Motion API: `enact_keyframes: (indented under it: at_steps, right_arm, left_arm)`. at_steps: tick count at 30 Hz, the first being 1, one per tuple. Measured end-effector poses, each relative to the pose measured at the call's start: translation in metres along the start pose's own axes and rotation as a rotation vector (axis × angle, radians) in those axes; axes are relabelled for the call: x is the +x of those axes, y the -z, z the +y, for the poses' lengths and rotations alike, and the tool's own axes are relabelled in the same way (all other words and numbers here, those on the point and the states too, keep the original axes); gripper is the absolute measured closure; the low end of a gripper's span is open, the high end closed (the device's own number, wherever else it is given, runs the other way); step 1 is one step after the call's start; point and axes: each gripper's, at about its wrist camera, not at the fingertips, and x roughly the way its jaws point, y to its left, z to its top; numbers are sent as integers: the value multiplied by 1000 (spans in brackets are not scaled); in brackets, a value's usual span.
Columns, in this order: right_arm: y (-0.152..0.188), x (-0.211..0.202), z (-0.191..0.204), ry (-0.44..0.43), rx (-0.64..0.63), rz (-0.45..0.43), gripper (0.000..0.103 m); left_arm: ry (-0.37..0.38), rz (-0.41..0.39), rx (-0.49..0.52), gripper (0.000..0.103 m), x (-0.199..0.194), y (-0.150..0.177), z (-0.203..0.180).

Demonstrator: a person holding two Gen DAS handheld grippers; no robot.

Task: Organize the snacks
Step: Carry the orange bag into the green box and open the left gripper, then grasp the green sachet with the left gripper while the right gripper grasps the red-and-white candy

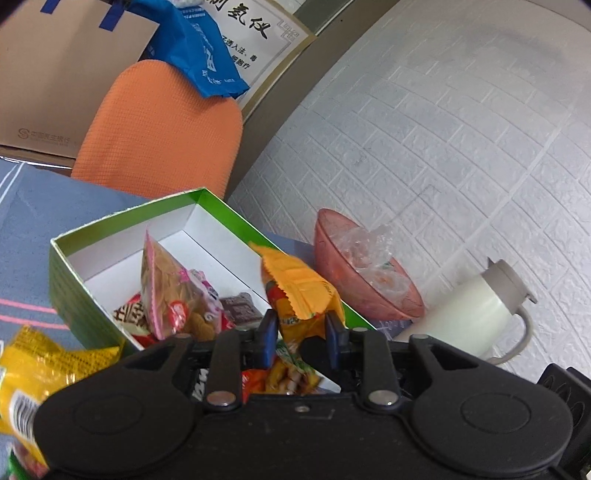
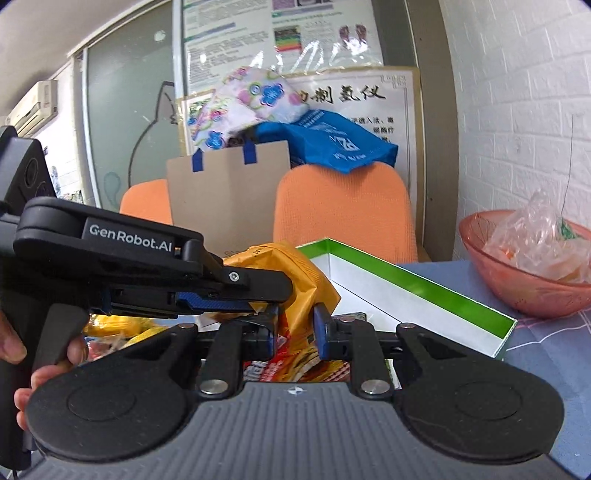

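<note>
Orange packet, green-walled box

- Both views are evenly, brightly lit; the light source cannot be made out.
- Straight lines are bowed and corners darkened far beyond the fingers.
- Slight blur is seen there.

Box far half free; bowl flanks right.

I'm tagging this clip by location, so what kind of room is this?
Probably an office or clinic back room: printed posters cover the wall, orange office chairs face a cloth-covered table, and an air conditioner hangs high.
</note>
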Motion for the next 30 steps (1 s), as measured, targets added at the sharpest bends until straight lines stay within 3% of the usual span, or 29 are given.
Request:
enact_keyframes:
  at_steps: [1,3,4,5,10,12,14,17,20,24,26,27,30]
  right_arm:
    - [0,5,-3,11,9,3,63]
    - [2,13,-5,38,-12,16,40]
    - [3,13,-5,46,-20,25,14]
    - [5,11,-4,43,-23,18,10]
    - [7,-1,6,18,-35,-6,14]
    - [6,-4,12,-2,-47,-9,25]
    - [5,-4,20,-39,-58,1,52]
    - [3,5,34,-132,-76,52,64]
    - [3,26,45,-145,-76,114,64]
    - [-4,56,39,-90,58,151,66]
    - [-6,58,41,15,60,99,52]
    - [-6,57,43,41,43,87,50]
    - [0,48,43,-29,49,99,50]
  left_arm:
    - [-24,-10,11,0,2,-1,1]
    - [-39,-40,24,0,-1,-1,1]
    - [-36,-59,22,0,-8,0,0]
    - [-38,-76,21,0,-15,1,-1]
    - [-71,-153,60,0,-52,0,-10]
    - [-82,-165,59,0,-66,1,-10]
    - [-101,-178,56,0,-80,3,-9]
    - [-118,-194,63,0,-98,6,-6]
    - [-139,-202,65,0,-112,10,-2]
    - [-171,-207,74,0,-129,16,6]
    - [-202,-212,85,0,-138,18,12]
    - [-212,-213,87,0,-142,19,15]
    - [-234,-216,75,0,-153,24,26]
